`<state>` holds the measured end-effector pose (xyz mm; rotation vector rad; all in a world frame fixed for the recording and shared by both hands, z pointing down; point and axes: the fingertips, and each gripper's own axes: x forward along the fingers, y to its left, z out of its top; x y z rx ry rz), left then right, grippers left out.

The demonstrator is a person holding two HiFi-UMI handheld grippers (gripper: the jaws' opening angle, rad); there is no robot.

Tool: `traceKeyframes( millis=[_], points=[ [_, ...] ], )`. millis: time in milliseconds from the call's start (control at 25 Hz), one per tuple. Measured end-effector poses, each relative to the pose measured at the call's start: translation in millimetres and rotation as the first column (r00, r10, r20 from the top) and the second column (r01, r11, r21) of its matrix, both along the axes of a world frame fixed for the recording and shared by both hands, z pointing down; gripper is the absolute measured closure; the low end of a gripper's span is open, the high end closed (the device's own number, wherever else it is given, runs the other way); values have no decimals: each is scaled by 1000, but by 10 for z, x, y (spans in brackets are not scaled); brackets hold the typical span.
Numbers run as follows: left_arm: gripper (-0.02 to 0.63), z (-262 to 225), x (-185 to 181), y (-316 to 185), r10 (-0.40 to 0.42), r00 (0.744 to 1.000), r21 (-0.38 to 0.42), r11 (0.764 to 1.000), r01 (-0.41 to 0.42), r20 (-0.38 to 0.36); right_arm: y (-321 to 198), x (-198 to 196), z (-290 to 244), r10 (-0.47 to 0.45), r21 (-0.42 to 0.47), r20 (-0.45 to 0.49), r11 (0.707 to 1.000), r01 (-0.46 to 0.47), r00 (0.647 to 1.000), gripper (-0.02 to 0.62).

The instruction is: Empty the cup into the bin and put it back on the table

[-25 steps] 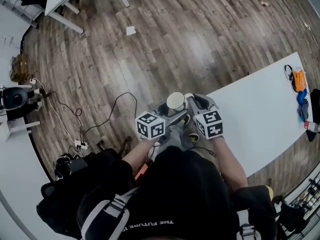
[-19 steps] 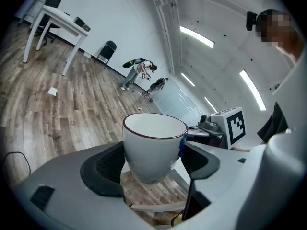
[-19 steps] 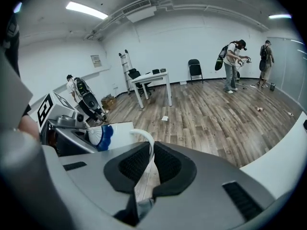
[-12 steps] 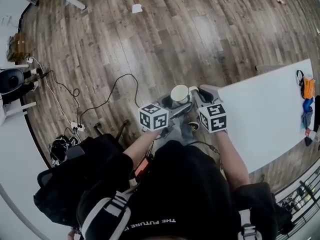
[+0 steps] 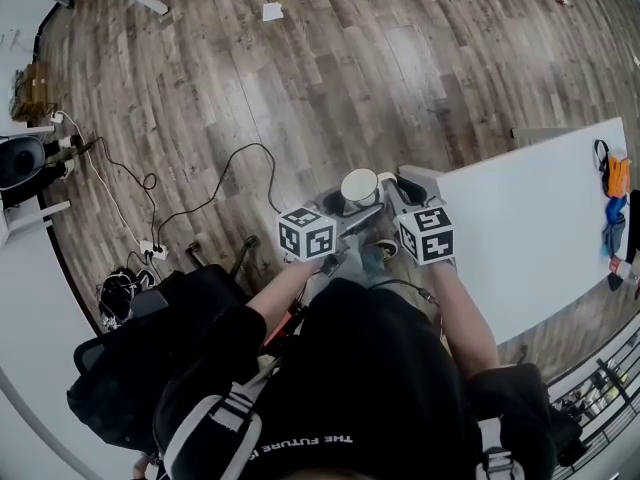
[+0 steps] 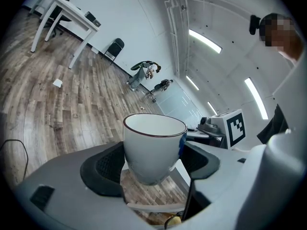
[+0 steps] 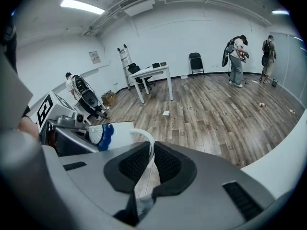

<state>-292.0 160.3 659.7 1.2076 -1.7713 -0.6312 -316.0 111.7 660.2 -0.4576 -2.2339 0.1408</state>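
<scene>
A white cup with a dark rim hangs upright over the wooden floor, just left of the white table's corner. My left gripper is shut on the cup body, one pad on each side. In the right gripper view the cup shows a blue pattern, and my right gripper is shut on the thin white handle. The right gripper sits right of the cup in the head view. The cup's inside looks white, and its bottom is hidden. No bin is in view.
Cables and a power strip lie on the floor to the left, and a scrap of paper farther off. A black bag sits at lower left. Small items rest at the table's far end. Two people stand across the room.
The view has swung so the table sits farther right; the cup and both grippers are now a little clear of its corner. Both grips are unchanged.
</scene>
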Motion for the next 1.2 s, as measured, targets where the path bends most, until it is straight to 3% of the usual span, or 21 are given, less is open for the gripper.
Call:
traceKeyframes(
  millis=[360, 480, 600, 680, 720, 880, 960, 1040, 1120, 1200],
  points=[
    [244, -107, -79, 8, -12, 999, -13, 1000, 13, 44, 6, -77, -103, 9, -28, 46, 1000, -8, 999, 552],
    [244, -296, -155, -42, 4, 994, -13, 1000, -3, 110, -50, -136, -303, 31, -52, 109, 998, -25, 994, 552],
    [244, -663, -256, -127, 46, 971, -15, 999, -43, 234, -142, -237, -722, 59, -67, 247, 997, -43, 967, 552],
    [244, -1042, -286, -195, 64, 933, -10, 998, -65, 354, -217, -246, -1136, 78, -82, 370, 995, -51, 926, 552],
    [244, -1266, -282, -261, 73, 902, -6, 997, -78, 425, -284, -224, -1374, 89, -85, 436, 995, -58, 895, 552],
    [244, -2114, -158, -624, 119, 739, 6, 986, -164, 663, -655, -17, -2217, 166, -96, 622, 986, -136, 766, 552],
    [244, -2382, -97, -867, 155, 676, 12, 972, -236, 721, -902, 94, -2477, 226, -100, 668, 971, -215, 709, 552],
    [244, -2509, 59, -1159, 205, 631, 11, 947, -320, 748, -1193, 297, -2612, 276, -89, 691, 950, -300, 669, 552],
    [244, -2547, 334, -1478, 265, 595, 1, 913, -408, 759, -1506, 616, -2662, 319, -69, 698, 921, -383, 641, 552],
    [244, -2562, 677, -1818, 327, 553, -4, 863, -505, 766, -1834, 1013, -2682, 371, -50, 702, 878, -477, 609, 552]
  ],
)
